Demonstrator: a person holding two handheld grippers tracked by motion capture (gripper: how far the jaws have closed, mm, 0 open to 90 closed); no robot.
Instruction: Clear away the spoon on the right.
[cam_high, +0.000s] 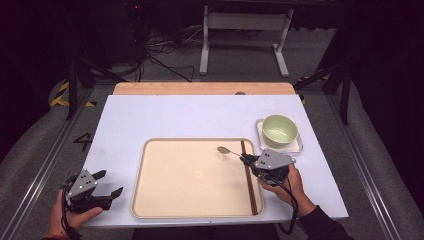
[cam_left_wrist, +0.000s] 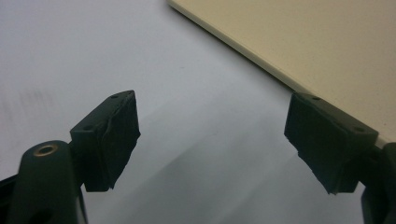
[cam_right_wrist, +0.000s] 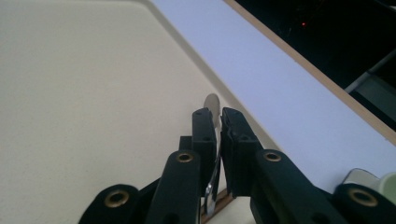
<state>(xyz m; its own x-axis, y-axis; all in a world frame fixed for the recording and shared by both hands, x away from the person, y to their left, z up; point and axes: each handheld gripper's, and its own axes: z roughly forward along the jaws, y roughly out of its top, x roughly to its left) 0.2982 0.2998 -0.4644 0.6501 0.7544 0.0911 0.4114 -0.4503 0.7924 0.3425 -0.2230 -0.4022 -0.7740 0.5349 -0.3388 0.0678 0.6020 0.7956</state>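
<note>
A metal spoon (cam_high: 226, 150) is held over the right part of the beige tray (cam_high: 190, 180), bowl end pointing left. My right gripper (cam_high: 245, 160) is shut on its handle. In the right gripper view the spoon (cam_right_wrist: 212, 101) sticks out past the narrow gap between the jaws of this gripper (cam_right_wrist: 218, 122), above the tray (cam_right_wrist: 93, 93). A pair of dark chopsticks (cam_high: 248, 180) lies along the tray's right side, just under the right gripper. My left gripper (cam_high: 111, 182) rests on the white table left of the tray, open and holding nothing. The left gripper view confirms its wide-apart jaws (cam_left_wrist: 212, 135) beside the tray's edge (cam_left_wrist: 327, 46).
A green bowl (cam_high: 279, 130) stands on a white square plate (cam_high: 300, 146) to the right of the tray, near the table's right edge. The white table top (cam_high: 175, 115) stretches behind the tray to a wooden strip (cam_high: 200, 88) at the back.
</note>
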